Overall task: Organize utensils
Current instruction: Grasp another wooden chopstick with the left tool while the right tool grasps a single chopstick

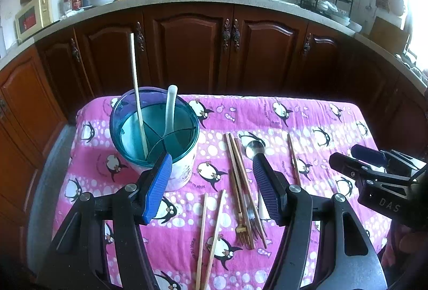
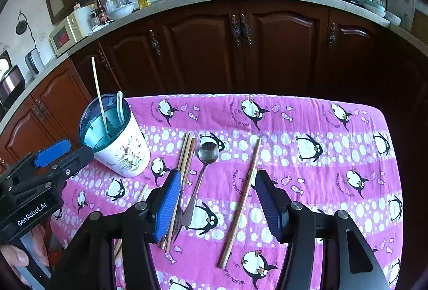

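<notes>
Left gripper point(image 1: 211, 158) and right gripper point(image 2: 216, 174): jaws apart, empty. Utensil holder point(image 2: 120, 145) stands left of centre; metal spoon point(image 2: 204, 164) lies mid-frame on the tablecloth point(image 2: 321, 183)

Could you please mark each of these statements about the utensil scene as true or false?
1. The utensil holder stands upright on the pink cloth. True.
2. The metal spoon is inside the holder. False: it lies on the cloth, apart from the holder.
3. A white spoon and one pale chopstick stand in the holder. True.
4. The right gripper is shut on a chopstick. False: its jaws are open and hold nothing.
5. The left gripper is open. True.
</notes>
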### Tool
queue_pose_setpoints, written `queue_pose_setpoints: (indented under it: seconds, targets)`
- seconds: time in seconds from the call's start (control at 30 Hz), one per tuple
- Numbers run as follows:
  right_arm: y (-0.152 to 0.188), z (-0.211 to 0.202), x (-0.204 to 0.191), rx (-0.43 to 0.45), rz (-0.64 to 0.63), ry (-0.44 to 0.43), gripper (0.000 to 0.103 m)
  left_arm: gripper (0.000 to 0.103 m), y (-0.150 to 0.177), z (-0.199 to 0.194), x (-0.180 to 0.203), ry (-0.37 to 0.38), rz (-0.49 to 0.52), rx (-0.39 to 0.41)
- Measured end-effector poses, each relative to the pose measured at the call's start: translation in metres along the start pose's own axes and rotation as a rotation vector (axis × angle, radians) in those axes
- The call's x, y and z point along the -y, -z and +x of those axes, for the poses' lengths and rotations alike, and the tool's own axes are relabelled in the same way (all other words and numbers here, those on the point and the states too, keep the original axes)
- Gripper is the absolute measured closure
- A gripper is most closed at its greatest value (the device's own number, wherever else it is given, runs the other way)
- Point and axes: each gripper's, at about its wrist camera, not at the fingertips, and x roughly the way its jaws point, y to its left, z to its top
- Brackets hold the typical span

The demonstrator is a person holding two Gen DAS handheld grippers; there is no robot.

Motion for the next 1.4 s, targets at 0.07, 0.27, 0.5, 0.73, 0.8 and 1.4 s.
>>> queue_pose_setpoints:
  seconds: [0.07,0.27,0.5,0.73,0.8,1.4]
  targets:
    - [0.000,0.001,0.001,-0.003,0.002,0.001,0.047,0.038,0.001,0.002,-0.002,0.006,-0.005,-0.009]
    - [0.001,0.006,0.007,-0.024,0.006,0.008,0.043,0.024,0.007,0.010,-0.016,0.081,-0.042,-0.066]
    - [0.016,0.023,0.024,-0.093,0.032,0.011,0.042,0.024,0.029,0.037,-0.045,0.146,-0.113,-0.209]
    - [0.031,0.051,0.041,-0.176,0.070,-0.010,0.042,0.024,0.058,0.069,-0.043,0.117,-0.066,-0.301]
    - [0.032,0.060,0.045,-0.199,0.085,-0.016,0.042,0.024,0.063,0.079,-0.043,0.108,-0.067,-0.314]
    - [0.041,0.143,0.070,-0.305,0.178,-0.095,0.094,0.024,0.069,0.134,-0.030,0.067,-0.014,-0.401]
